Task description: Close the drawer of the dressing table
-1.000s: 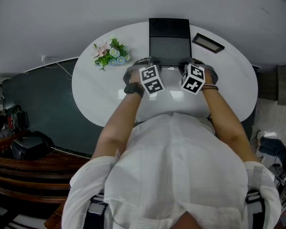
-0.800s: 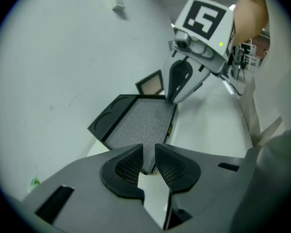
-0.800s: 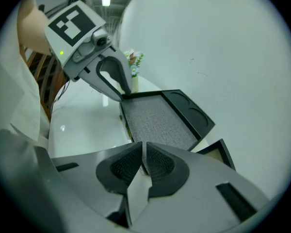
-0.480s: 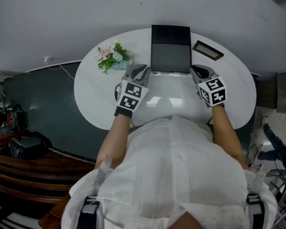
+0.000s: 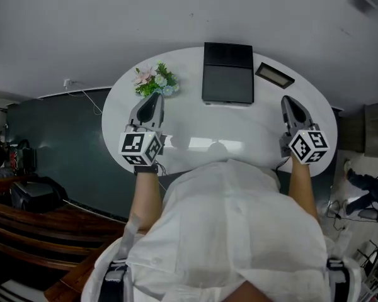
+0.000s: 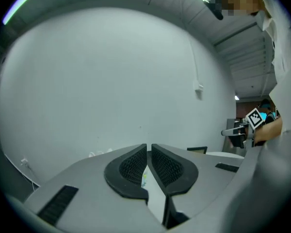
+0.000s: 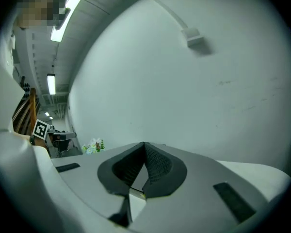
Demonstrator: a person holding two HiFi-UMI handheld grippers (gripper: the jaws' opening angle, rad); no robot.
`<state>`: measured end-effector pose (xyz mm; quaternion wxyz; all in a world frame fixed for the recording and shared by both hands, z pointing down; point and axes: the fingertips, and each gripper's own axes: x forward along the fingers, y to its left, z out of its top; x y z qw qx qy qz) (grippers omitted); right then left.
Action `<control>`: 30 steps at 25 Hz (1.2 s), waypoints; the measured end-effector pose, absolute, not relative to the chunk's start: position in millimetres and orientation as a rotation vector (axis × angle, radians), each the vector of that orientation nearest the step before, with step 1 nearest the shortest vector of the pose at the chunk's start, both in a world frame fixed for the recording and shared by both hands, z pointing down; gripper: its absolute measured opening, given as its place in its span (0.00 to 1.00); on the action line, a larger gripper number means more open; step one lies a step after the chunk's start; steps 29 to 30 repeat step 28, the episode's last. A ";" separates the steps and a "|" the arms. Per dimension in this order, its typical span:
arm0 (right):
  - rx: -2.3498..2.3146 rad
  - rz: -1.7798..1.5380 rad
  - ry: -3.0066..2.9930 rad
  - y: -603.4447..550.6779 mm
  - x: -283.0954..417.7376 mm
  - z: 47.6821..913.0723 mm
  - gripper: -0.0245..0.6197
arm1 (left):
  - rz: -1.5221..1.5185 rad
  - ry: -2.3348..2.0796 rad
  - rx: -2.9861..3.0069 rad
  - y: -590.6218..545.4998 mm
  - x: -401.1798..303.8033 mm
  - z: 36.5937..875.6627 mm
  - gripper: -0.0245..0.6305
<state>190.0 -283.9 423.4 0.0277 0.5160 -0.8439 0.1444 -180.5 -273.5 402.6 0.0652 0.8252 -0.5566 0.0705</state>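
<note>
Dressing table (image 5: 264,115) top — glossy, smooth, white.

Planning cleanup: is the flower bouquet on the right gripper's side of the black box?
No, the flower bouquet lies by the left gripper, across the black box from the right gripper.

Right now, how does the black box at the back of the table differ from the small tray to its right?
The box is much larger; the tray is small and slim. The box sits square to the wall, at the middle of the table; the tray lies skewed, nearer the right end. The box is dark all over; the tray has a pale rim. Both are flat rectangles lying near the table's back edge.
</note>
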 end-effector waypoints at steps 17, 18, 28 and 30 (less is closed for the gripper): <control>1.703 0.313 -2.590 -253.9 208.5 393.4 0.05 | 0.247 -1.661 2.548 -244.5 -191.1 396.6 0.10; 1.700 0.307 -2.589 -252.2 207.7 393.5 0.05 | 0.247 -1.661 2.549 -243.1 -191.8 396.6 0.10; 1.676 0.258 -2.602 -246.9 188.8 386.1 0.05 | 0.202 -1.684 2.532 -231.7 -209.3 392.3 0.10; 1.676 0.258 -2.602 -246.9 188.8 386.1 0.05 | 0.202 -1.684 2.532 -231.7 -209.3 392.3 0.10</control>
